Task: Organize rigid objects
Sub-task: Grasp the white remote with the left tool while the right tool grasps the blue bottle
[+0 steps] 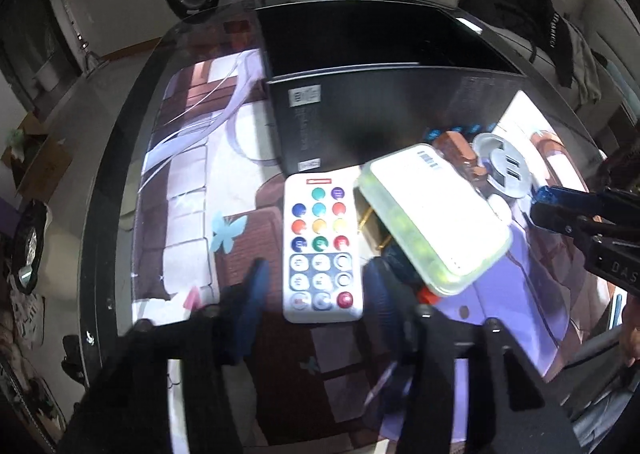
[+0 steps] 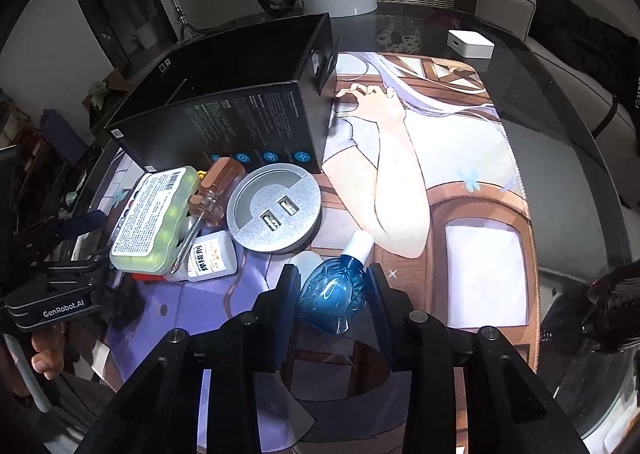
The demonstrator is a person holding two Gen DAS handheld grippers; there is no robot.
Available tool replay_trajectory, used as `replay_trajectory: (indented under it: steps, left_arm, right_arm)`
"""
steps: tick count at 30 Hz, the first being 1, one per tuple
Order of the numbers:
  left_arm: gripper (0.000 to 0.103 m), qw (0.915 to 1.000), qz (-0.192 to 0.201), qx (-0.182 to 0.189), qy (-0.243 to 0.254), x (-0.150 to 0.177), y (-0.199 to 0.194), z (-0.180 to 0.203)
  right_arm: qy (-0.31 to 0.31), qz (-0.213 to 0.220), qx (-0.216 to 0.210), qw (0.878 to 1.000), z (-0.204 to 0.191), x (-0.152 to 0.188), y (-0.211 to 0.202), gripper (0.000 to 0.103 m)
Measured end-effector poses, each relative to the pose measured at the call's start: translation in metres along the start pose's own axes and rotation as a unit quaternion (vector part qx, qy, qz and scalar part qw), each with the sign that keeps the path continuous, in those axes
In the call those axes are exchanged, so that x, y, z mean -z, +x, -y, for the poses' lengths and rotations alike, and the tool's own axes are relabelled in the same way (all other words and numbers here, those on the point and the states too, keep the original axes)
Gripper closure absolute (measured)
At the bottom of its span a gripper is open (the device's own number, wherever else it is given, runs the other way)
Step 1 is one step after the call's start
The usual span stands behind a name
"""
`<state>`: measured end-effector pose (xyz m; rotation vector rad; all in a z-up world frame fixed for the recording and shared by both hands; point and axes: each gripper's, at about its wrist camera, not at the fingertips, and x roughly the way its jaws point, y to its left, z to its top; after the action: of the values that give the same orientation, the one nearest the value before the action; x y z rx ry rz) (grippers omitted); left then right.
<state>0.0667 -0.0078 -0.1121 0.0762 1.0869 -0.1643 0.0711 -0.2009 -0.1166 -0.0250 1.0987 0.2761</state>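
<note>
Blue bottle [image 2: 334,294] btwn right gripper [image 2: 332,294] fingers, base partly hidden.

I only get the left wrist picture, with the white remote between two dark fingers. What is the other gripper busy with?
Observer: The right gripper has a blue bottle between its fingers, white cap pointing away.
Operator: Squeezed tight?
Observer: The fingers sit right at its sides; actual contact I cannot confirm.
Operator: Anything far across the table?
Observer: A small white box sits on the glass beyond the printed mat.
</note>
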Motion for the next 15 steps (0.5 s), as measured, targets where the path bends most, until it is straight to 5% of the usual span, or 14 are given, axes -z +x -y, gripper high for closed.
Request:
replay_trajectory:
  steps: [7,15]
  left_arm:
    - [0.065,0.9998,-0.003,-0.002,-0.018,-0.001,-0.007,-0.007]
    - [0.066,0.9962,0.082,-0.028,-0.013,0.0,-0.049,-0.012]
  right_arm:
    - [-0.015,0.002,-0.008,1.0,-0.01,0.003,-0.003,0.069]
    - [-0.043,0.075,-0.018,0.996,-0.027,-0.001,-0.035,0.069]
